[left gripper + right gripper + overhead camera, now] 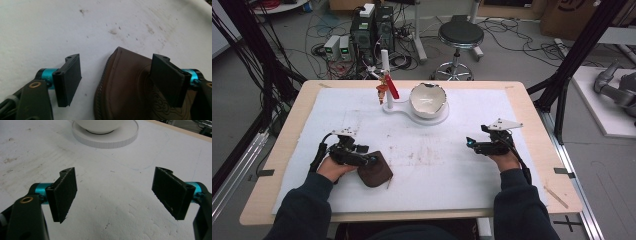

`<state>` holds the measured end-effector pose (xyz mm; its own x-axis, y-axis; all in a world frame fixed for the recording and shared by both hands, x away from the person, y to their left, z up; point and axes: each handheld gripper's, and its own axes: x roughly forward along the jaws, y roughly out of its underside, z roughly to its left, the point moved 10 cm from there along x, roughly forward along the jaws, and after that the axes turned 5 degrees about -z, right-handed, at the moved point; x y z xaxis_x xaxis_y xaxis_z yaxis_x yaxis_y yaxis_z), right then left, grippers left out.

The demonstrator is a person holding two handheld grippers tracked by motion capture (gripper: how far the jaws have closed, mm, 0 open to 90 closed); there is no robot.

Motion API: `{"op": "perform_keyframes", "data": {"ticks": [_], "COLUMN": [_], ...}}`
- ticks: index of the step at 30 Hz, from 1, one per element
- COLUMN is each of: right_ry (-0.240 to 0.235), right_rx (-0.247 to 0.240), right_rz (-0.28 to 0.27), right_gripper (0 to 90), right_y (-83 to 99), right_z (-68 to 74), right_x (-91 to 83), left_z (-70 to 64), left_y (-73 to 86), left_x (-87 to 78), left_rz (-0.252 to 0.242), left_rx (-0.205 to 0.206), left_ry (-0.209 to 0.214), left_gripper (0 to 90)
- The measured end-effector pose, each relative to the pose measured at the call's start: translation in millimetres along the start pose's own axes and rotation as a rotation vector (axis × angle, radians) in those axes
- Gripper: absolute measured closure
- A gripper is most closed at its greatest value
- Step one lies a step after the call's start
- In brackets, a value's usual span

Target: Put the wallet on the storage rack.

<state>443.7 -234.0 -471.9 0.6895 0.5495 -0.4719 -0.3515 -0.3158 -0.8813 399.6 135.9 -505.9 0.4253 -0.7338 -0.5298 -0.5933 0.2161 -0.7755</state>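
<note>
Brown leather pouch [374, 171] lies flat on the white mat [442, 170] that covers the counter [287, 145], toward the near left, at about seven o'clock from the mat's middle. The left tool [373, 160] sits right over the pouch's upper edge, its jaws spread wide. In the left gripper view the pouch [125, 90] lies low and to the right between those jaws: one jaw stands clear over bare mat at nine o'clock of it, the other hangs over the stamped leather at three o'clock. A stitched corner points away from the tool toward twelve o'clock, so the pouch's long axis seems to run roughly along the tool's line of sight. To straddle it evenly the left tool would likely need a small shift toward three o'clock before closing.

Farther back, near the middle, a white stand with a red clip [388, 90] rises beside a cracked white bowl [428, 100] on a round base.

On the right, the right tool [470, 143] hovers over bare mat, jaws also spread and holding nothing, well apart from the pouch. The left hand [332, 167] is clearly the nearer one.
</note>
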Motion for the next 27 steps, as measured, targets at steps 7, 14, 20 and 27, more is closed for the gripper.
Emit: {"op": "perform_keyframes", "data": {"ticks": [7,14,20,27], "right_ry": [0.001,0.000,-0.005,-0.004], "right_rx": [-0.004,0.008,0.004,0.005], "right_rz": [0.001,0.001,0.001,0.002], "right_gripper": [20.5,20.5,20.6,20.5], "right_y": [0.0,0.4,0.4,0.6], "right_z": [-0.1,-1.2,0.2,-1.6], "right_x": [0.0,-1.6,-1.5,-2.5], "left_z": [-5.4,-5.2,1.7,-4.0], "left_y": [-14.1,-11.1,-0.4,5.3], "left_x": [11.0,-3.3,-6.9,-16.4], "left_rz": [-0.038,-0.022,0.032,0.081], "left_rx": [0.020,0.031,0.007,0.079], "left_ry": [-0.075,0.038,0.056,0.110], "left_gripper": [37.9,29.7,31.1,36.8]}}
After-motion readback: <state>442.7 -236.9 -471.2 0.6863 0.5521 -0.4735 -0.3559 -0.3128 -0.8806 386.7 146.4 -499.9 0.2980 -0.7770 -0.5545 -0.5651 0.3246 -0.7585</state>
